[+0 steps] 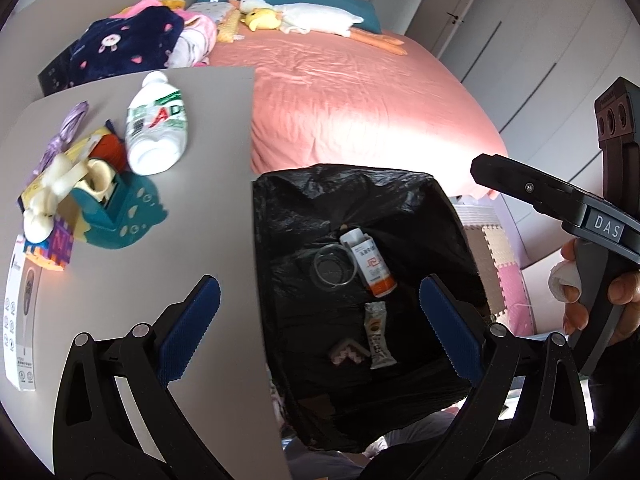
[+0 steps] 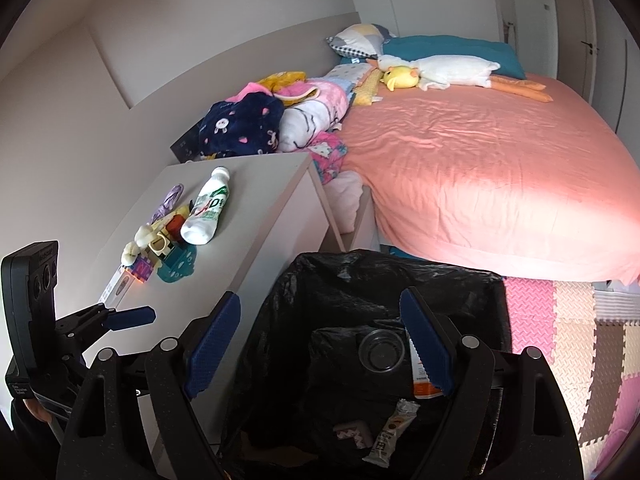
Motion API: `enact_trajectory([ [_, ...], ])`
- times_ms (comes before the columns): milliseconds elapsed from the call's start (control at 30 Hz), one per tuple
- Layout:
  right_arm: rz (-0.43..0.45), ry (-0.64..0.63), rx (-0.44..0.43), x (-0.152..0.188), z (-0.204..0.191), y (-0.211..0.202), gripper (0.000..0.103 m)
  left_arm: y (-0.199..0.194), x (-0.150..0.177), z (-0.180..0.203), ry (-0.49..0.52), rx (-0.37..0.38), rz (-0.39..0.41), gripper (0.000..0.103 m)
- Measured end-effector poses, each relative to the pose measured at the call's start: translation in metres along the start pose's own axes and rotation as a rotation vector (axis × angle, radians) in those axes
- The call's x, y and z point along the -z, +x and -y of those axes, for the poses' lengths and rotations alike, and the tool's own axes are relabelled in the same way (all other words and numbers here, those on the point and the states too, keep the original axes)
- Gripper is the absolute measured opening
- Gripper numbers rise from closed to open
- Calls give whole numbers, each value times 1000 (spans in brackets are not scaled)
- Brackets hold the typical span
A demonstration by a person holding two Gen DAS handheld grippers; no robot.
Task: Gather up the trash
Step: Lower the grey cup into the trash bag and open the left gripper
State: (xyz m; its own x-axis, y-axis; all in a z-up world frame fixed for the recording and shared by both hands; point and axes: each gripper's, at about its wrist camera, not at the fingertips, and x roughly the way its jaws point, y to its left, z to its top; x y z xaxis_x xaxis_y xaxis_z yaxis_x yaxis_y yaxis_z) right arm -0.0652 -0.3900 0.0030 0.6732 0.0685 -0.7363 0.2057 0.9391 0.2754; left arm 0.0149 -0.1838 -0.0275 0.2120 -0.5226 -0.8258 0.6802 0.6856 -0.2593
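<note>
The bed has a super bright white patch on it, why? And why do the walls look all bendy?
In both wrist views strong light hits the front of the pink bed, washing the sheet out to white glare. The bending is the fisheye lens: straight edges like the table curve, and dark corners frame each picture.

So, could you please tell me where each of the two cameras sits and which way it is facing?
Left wrist: on the left tool, angled down across the nightstand edge into the black trash bag; the right tool and a hand show.
Right wrist: on the right tool, angled down over the bag; the left tool shows.
Shared: bag, nightstand, white bottle, bed.
</note>
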Motion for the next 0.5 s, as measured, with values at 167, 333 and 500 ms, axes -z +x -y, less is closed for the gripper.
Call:
enact_trajectory([
  [167,-17,-38,-22,-5,-19,13,82,-2,3,-16,-35,-14,6,97],
  [333,-33,-70,-41,-9,-34,24,82,-6,7,-33,-63,-50,13,97],
  [500,-48,-107,-64,-15,-54,38,82,-14,10,-52,-99,-95,31,97],
])
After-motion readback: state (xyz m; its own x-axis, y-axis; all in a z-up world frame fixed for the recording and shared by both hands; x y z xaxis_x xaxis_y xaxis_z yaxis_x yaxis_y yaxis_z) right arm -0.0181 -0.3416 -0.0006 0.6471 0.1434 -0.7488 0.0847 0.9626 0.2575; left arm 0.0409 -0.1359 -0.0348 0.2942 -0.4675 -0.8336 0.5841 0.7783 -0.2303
